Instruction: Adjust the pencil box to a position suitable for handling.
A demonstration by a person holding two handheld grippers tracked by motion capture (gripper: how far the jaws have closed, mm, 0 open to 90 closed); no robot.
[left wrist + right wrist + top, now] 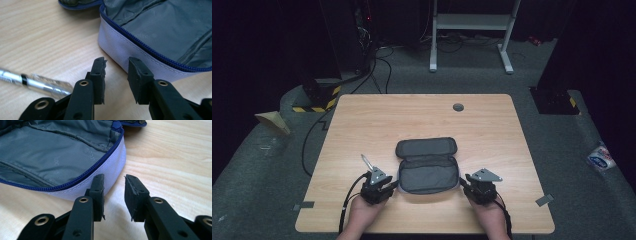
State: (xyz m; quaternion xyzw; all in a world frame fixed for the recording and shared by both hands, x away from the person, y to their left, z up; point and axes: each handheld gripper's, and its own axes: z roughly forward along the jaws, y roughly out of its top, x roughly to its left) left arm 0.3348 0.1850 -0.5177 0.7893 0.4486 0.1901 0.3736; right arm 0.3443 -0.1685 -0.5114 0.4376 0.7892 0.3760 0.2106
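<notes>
Both my grippers, left gripper [393, 185] and right gripper [464, 181], flank the open pouch [428, 172], jaws narrowly apart, gripping nothing; my left gripper view catches a pen [32, 82] on the tabletop [362, 120].

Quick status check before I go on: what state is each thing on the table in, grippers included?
Pouch: unzipped, lid flap folded back flat, main compartment looks empty.
Pen: lying flat on the table left of the pouch, untouched.
Left gripper: open, nothing between its jaws, beside the pouch's left corner.
Right gripper: open, nothing held, beside the pouch's right corner.
</notes>
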